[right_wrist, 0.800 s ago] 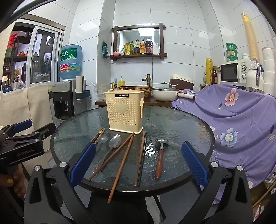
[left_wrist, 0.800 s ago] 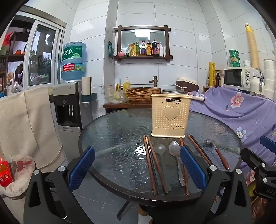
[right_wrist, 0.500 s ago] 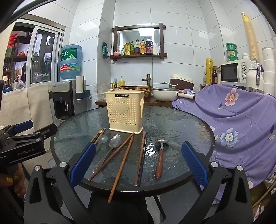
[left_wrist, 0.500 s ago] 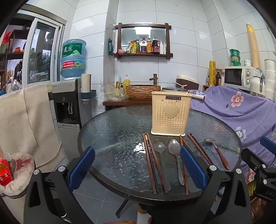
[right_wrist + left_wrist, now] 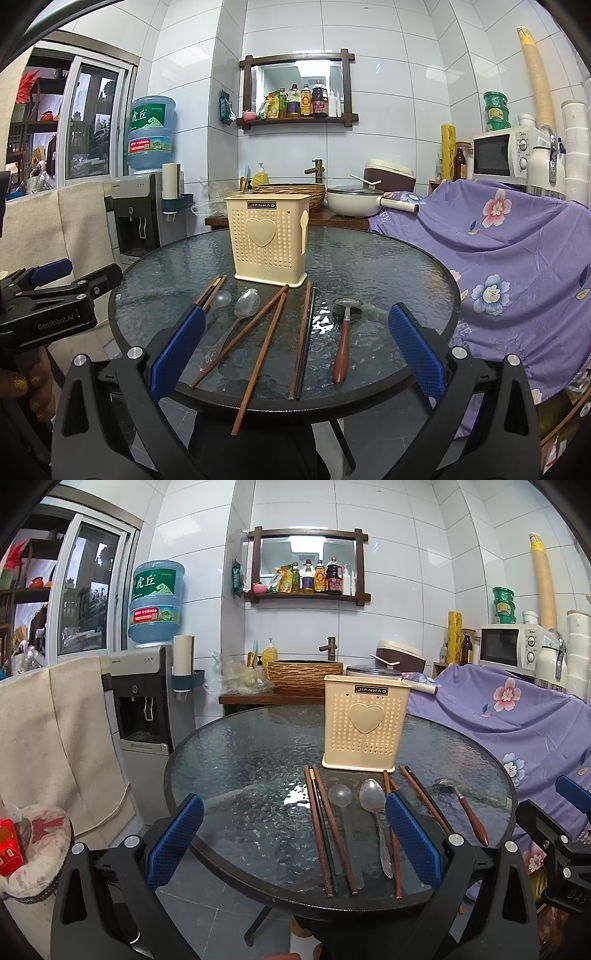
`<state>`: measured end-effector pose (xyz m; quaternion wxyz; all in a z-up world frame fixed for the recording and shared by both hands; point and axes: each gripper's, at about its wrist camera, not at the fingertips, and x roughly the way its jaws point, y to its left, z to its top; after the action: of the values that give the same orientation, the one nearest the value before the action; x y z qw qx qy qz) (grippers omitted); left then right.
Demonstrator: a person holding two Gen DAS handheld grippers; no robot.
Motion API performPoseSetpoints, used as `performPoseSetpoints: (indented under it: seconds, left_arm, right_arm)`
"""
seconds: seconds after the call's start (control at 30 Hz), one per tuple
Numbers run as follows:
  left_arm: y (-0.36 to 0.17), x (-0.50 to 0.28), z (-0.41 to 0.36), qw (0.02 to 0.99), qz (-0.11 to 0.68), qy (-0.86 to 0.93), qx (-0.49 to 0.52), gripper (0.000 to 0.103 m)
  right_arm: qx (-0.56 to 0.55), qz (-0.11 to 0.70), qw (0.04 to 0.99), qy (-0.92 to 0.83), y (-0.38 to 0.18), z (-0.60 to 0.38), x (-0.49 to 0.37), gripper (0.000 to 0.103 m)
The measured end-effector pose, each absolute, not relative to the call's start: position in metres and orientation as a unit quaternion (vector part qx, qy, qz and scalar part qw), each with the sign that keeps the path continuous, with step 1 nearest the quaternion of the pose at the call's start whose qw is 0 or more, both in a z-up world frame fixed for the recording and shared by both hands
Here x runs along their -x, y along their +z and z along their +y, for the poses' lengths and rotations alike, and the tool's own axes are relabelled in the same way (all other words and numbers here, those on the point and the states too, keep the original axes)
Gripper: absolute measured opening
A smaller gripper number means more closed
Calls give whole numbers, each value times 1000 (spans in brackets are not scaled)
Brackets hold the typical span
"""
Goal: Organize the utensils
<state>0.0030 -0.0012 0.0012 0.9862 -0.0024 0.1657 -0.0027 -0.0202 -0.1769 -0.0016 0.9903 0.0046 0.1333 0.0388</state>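
A round bench (image 5: 240, 760) of rippled dark glass carries a cream perforated plastic holder (image 5: 365, 727) at twelve o'clock from the left tool (image 5: 295, 834). Wooden chopsticks (image 5: 328, 827), a steel spoon (image 5: 375, 812) and a wood-handled ladle (image 5: 343, 332) lie flat before it. Both the left tool and the right tool (image 5: 295, 347) gape wide, gripping nothing.

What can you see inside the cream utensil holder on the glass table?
Nothing shows above the utensil holder rim; its perforated walls hide the interior, so contents cannot be confirmed.
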Motion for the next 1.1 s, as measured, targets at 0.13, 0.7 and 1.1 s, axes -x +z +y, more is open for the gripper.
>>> performPoseSetpoints:
  seconds: [0.13, 0.7, 1.1]
  left_arm:
    - [2, -4, 0, 986, 165, 0, 3, 97]
    - [1, -3, 1, 987, 162, -3, 7, 97]
    - [0, -3, 1, 987, 162, -4, 6, 97]
  right_arm:
    - [-5, 134, 990, 39, -1, -177, 20, 98]
    - [-5, 134, 990, 39, -1, -178, 20, 98]
    - [-5, 135, 990, 40, -1, -176, 20, 98]
